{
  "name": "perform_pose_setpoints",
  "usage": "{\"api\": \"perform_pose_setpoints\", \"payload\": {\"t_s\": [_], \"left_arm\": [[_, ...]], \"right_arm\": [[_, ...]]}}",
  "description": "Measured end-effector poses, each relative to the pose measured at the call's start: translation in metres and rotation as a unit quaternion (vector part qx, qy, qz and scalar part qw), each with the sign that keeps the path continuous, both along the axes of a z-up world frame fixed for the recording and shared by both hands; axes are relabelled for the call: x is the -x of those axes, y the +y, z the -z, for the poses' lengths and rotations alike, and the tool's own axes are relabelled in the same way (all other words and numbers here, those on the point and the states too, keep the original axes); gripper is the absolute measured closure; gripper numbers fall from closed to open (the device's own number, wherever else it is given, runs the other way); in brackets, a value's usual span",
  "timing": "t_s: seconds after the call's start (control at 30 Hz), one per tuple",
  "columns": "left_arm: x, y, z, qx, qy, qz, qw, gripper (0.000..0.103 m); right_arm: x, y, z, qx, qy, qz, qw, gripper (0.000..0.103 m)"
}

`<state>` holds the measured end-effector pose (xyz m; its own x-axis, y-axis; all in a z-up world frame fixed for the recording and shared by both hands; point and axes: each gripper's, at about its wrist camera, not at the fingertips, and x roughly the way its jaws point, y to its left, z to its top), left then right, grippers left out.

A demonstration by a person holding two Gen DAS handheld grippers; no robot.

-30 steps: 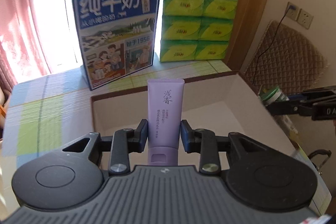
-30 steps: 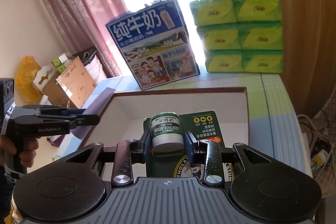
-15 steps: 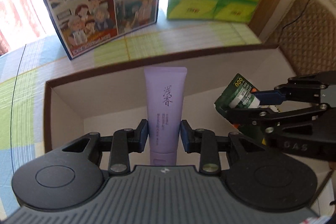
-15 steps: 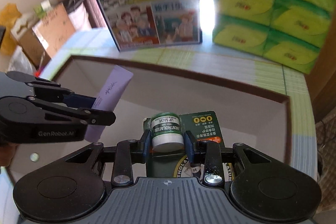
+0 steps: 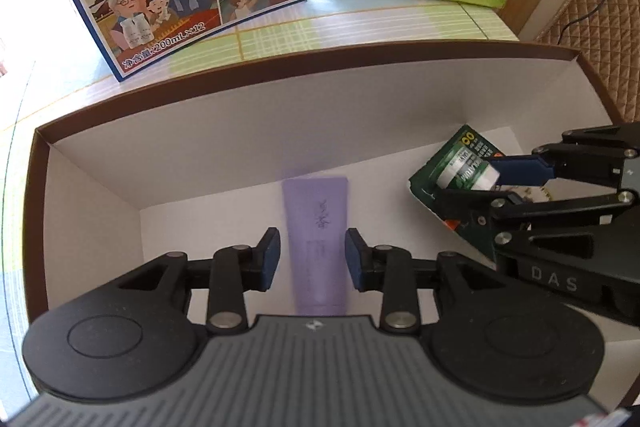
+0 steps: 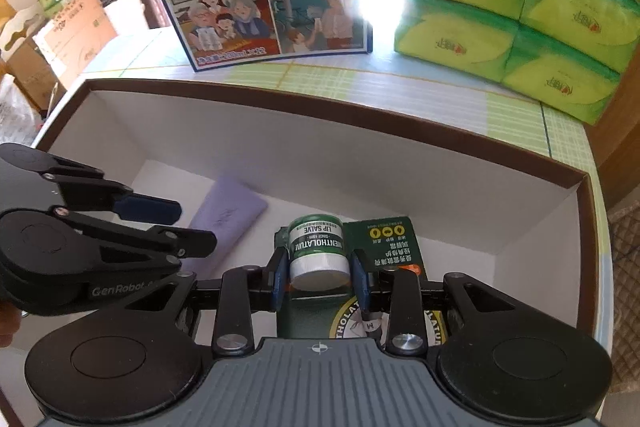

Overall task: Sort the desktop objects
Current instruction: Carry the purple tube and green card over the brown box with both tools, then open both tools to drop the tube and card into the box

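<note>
inside box (image 5: 240, 155): left gripper (image 5: 313, 254) released purple tube (image 5: 316, 227) (blurred); right gripper (image 6: 319, 274) clamps salve pack (image 6: 318, 247)

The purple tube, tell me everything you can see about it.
The purple tube is a soft-looking lilac squeeze tube with faint dark script down its front and a flat crimped end pointing toward the box's far wall. It appears to lie on the white floor of the box, blurred in the left view. The left gripper is open, a small gap showing on each side of the tube. In the right view it lies slanted, partly hidden by that gripper. Its cap end is out of sight.
</note>
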<state>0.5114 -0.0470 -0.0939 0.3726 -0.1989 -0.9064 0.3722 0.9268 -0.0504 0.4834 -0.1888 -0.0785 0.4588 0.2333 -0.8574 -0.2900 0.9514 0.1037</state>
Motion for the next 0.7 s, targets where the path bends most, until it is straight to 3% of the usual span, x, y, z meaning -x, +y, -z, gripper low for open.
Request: {"api": "perform_pose_setpoints", "payload": {"t_s": [0.13,0.23,0.3,0.4,0.53,0.7], "left_arm": [[0.001,0.003,0.001,-0.009,0.002,-0.003,1.0000,0.064],[0.004,0.005,-0.001,-0.018,-0.002,-0.003,0.9998,0.045],[0.006,0.006,-0.004,-0.024,-0.006,-0.003,0.9997,0.044],[0.010,0.007,-0.008,-0.024,-0.006,-0.003,0.9997,0.043],[0.016,0.009,-0.016,-0.032,-0.014,-0.013,0.9993,0.032],[0.028,0.010,-0.029,-0.030,-0.024,-0.015,0.9992,0.031]], "right_arm": [[0.000,0.002,0.001,0.006,-0.010,0.009,1.000,0.072],[0.001,0.002,-0.001,0.010,-0.008,0.014,1.000,0.057],[0.005,0.002,-0.004,0.010,-0.013,0.013,1.000,0.044],[0.011,0.004,-0.008,0.017,-0.018,0.002,1.000,0.041],[0.019,0.004,-0.016,0.021,-0.028,-0.001,0.999,0.031],[0.030,0.001,-0.027,0.007,-0.044,-0.001,0.999,0.019]]}}
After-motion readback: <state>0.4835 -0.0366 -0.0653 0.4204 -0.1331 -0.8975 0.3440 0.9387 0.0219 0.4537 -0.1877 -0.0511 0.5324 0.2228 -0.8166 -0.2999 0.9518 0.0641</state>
